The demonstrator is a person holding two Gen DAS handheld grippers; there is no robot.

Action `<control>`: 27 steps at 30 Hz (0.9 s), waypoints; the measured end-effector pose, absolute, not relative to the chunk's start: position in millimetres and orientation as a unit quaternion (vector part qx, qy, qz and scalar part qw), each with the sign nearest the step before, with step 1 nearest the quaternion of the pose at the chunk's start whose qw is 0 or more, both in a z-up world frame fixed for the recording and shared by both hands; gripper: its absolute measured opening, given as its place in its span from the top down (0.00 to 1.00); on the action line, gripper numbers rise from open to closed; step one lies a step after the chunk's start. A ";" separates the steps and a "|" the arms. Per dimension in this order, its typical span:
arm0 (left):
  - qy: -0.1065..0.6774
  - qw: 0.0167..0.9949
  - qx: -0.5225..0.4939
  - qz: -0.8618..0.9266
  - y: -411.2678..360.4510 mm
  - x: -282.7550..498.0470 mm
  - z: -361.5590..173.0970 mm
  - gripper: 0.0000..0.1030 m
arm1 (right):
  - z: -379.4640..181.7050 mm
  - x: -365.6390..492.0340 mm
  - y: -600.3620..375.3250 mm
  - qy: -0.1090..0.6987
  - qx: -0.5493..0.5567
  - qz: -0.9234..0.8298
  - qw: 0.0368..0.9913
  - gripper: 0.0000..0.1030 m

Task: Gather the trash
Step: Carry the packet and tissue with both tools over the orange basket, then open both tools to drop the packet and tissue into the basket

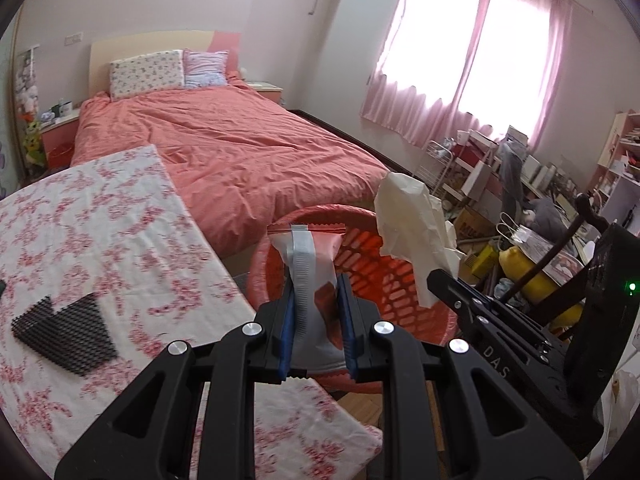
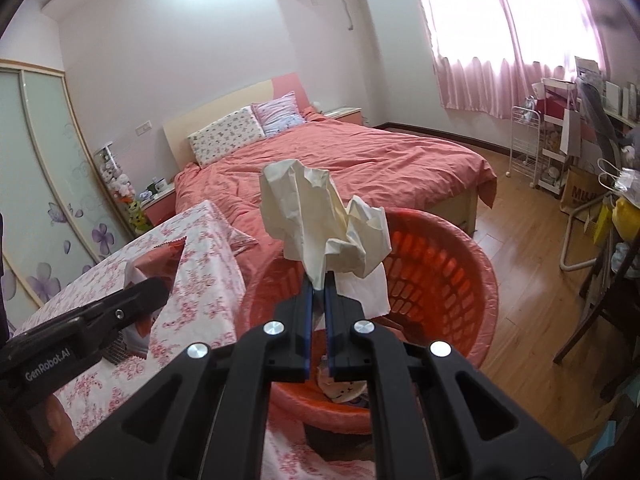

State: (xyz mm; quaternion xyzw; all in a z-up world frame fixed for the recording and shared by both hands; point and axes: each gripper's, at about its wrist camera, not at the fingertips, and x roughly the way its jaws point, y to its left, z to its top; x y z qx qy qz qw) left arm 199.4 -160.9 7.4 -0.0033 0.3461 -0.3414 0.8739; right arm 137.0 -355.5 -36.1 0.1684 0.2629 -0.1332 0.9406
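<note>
My left gripper is shut on a red and white snack wrapper and holds it upright over the near rim of the orange laundry basket. My right gripper is shut on a crumpled cream paper tissue and holds it above the same basket. The right gripper and its tissue also show at the right in the left wrist view. The left gripper with the wrapper shows at the left in the right wrist view. Some trash lies in the basket's bottom.
A table with a floral cloth stands left of the basket, with a black mesh mat on it. A bed with a coral cover lies beyond. Cluttered shelves and a chair stand at the right, over wood floor.
</note>
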 end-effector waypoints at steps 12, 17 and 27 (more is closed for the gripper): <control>0.358 0.859 0.004 -0.367 -194.0 202.2 -0.9 0.81 | -47.7 134.4 -384.1 0.260 0.194 -0.148 0.934 0.94; 0.366 0.853 0.008 -0.371 -206.6 203.6 -7.1 0.81 | -53.5 137.8 -396.0 0.261 0.206 -0.152 0.931 0.94; 0.395 0.852 0.014 -0.345 -212.9 212.4 -26.5 0.67 | -68.5 141.6 -416.1 0.269 0.231 -0.165 0.921 0.73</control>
